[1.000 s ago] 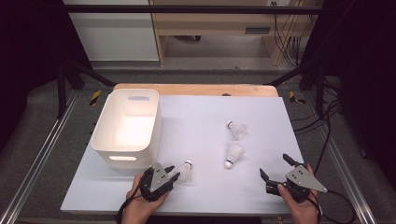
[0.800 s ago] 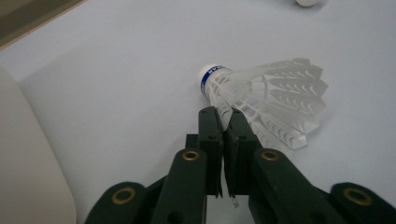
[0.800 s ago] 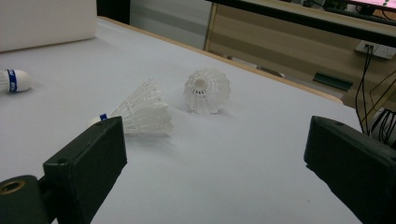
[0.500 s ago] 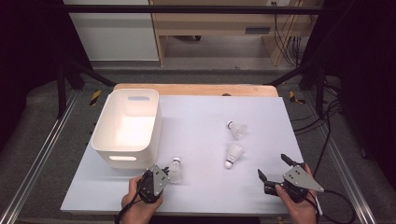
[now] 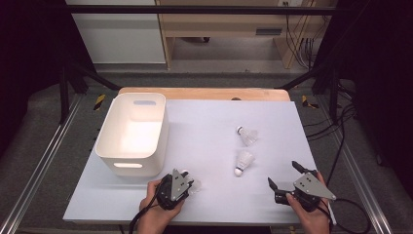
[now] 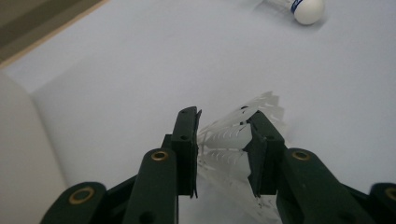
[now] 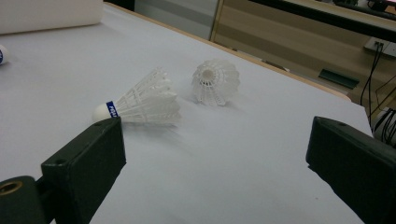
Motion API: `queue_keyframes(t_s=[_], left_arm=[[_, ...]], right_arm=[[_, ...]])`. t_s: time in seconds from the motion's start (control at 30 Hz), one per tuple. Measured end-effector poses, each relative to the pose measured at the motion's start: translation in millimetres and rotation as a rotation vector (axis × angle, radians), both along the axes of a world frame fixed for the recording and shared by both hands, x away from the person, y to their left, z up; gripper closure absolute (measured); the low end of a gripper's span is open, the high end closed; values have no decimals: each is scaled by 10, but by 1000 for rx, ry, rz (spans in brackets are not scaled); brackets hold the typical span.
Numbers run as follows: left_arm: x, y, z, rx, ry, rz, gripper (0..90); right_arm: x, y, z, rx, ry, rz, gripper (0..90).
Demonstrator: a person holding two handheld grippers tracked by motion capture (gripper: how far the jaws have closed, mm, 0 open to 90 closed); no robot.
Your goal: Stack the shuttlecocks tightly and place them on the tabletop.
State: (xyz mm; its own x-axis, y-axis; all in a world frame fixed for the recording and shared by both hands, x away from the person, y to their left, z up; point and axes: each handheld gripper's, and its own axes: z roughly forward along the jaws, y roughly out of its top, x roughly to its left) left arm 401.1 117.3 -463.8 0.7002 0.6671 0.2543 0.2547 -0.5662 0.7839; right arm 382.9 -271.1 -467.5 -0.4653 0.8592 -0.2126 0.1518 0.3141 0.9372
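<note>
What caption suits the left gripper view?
Left gripper clamps a white shuttlecock by its skirt above the table.

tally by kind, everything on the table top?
Shuttlecocks: 3, one in the left tool, two loose
White bin: 1
Total: 4

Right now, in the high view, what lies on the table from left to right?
White bin → left gripper shut on a shuttlecock → two loose shuttlecocks in the middle → right gripper, open.
</note>
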Motion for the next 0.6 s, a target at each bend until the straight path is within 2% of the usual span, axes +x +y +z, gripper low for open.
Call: queue_keyframes(t_s=[0.07,0.3,0.37,0.47,0.53,0.6], left_arm=[[87,-77,27,-18,16,-14,679],[386,-309,43,-22,83,-26,716],[441,-340,40,-55,103,-17,704],[522,-369,31,-80,119,-3,717],[576,-373,20,-117,143,-4,726],[609,-385,14,-133,151,-3,726]], right_arm=[[0,2,1,-1,-1,2,47],[-3,-11,2,1,-1,2,46],[-3,-15,3,2,0,2,45],[-3,-20,3,2,2,4,45],[-4,-19,1,3,6,4,45],[-4,-18,2,0,2,7,45]])
